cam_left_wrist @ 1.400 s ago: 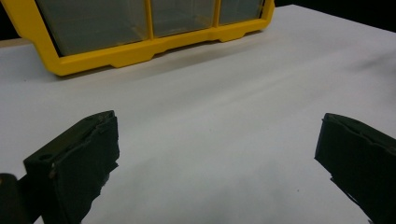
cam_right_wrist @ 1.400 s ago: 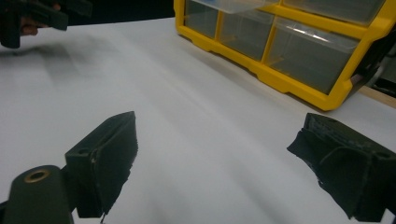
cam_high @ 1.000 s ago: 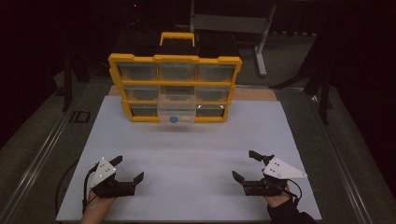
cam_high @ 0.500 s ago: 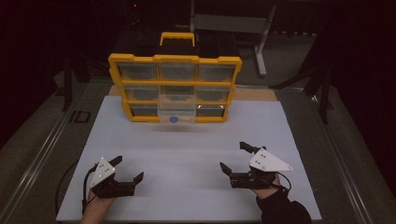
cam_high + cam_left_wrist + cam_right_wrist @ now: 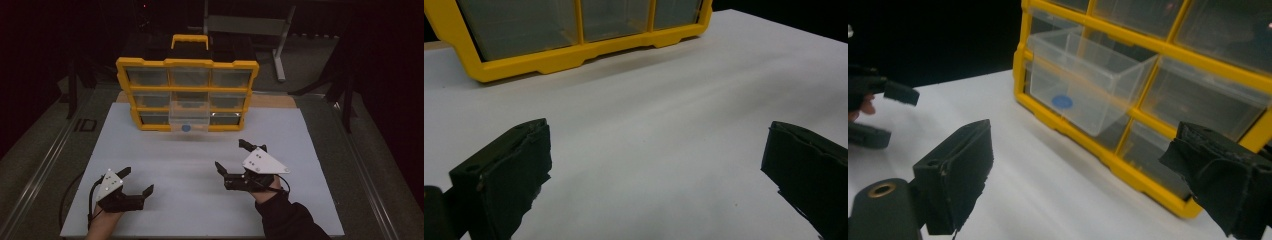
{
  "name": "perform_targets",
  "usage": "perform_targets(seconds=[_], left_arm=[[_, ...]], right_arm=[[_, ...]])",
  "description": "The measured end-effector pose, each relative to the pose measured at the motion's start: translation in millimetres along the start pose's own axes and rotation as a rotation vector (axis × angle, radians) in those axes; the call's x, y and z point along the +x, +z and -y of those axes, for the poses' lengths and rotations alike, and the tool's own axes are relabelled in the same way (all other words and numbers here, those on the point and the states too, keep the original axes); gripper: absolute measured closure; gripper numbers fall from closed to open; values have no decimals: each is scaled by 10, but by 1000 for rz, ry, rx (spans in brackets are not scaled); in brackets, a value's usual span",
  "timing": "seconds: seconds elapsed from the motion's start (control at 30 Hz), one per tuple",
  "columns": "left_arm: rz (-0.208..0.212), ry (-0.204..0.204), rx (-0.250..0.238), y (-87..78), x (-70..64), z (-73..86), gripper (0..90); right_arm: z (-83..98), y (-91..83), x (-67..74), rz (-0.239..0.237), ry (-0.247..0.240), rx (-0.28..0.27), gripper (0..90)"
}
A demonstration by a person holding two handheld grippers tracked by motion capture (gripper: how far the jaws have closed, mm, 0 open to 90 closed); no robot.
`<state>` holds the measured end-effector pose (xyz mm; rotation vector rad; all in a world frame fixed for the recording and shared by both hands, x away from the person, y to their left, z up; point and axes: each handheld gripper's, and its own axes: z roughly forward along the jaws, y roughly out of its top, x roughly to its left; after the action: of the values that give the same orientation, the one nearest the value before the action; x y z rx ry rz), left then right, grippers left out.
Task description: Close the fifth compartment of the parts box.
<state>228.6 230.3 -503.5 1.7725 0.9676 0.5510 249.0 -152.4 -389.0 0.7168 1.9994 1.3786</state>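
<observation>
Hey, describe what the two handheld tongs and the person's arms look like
Both tongs, left and right, are black with two blocky padded jaws and a grey three-cornered plate on top, dotted with small marks. A black cable trails from the left one. The right forearm wears a dark sleeve.

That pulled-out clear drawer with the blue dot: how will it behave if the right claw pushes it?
The clear drawer looks thin-walled, so probably light and slightly flexible. It sits partly out of the yellow organizer, so a straight push likely slides it in; off-centre, it may jam. The right claw is open and apart from it.
</observation>
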Motion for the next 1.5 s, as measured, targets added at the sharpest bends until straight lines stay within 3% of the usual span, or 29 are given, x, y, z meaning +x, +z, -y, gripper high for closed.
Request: perform_targets(seconds=[0.43,0.83,1.03,1.5], left_arm=[[0,6,1,-8,1,-1,0],[4,8,-10,-16,6,-1,0],[6,12,-9,-17,4,0,0],[16,7,-11,-17,4,2,0]], right_arm=[[-122,345,297,30,-7,-10,102],[32,686,532,90,37,14,102],[119,850,618,103,23,49,103],[249,1129,699,140,48,66,139]])
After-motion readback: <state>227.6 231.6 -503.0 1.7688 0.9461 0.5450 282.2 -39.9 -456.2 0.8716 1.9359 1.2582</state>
